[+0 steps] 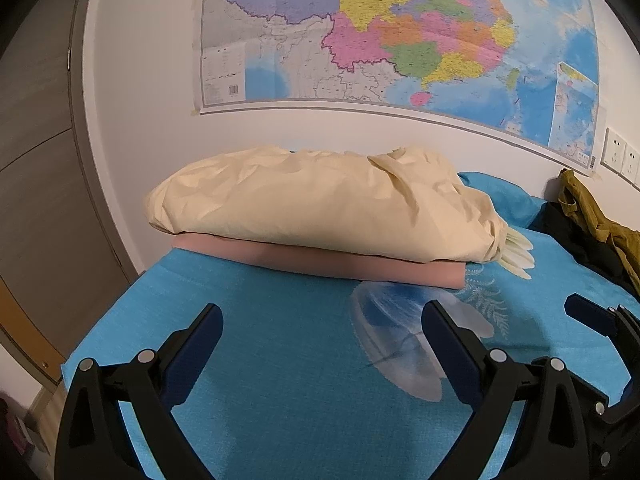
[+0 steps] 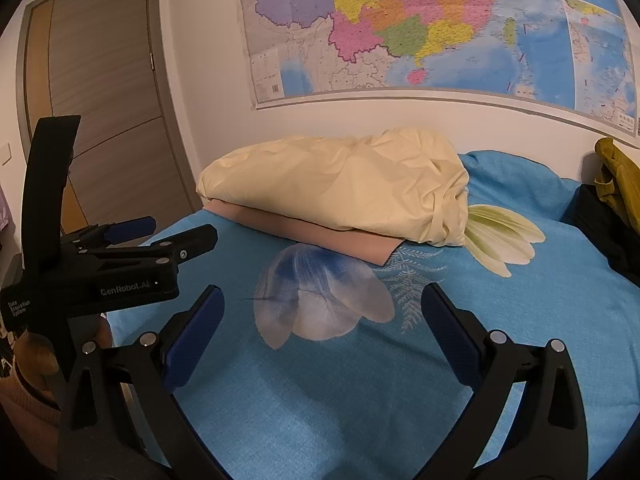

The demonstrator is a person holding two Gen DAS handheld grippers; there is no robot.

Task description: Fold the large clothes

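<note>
Both grippers empty above the bed, folded stack at the far edge.

Left gripper [image 1: 322,322] and right gripper [image 2: 322,306] spread wide over the turquoise flower-printed bedspread [image 1: 280,360], holding nothing. Rumpled cream fabric bundle [image 1: 320,204] resting on a flat folded pink cloth [image 1: 320,266] by the wall, under a coloured wall map [image 1: 400,32]. Crumpled olive-yellow garment [image 1: 600,216] and dark clothing heaped at the right, well apart, likely unfolded. Risks: snagging the bedspread instead of a garment when closing low; nudging the loosely closed cream bundle, spilling its open right end off the pink cloth.
</note>
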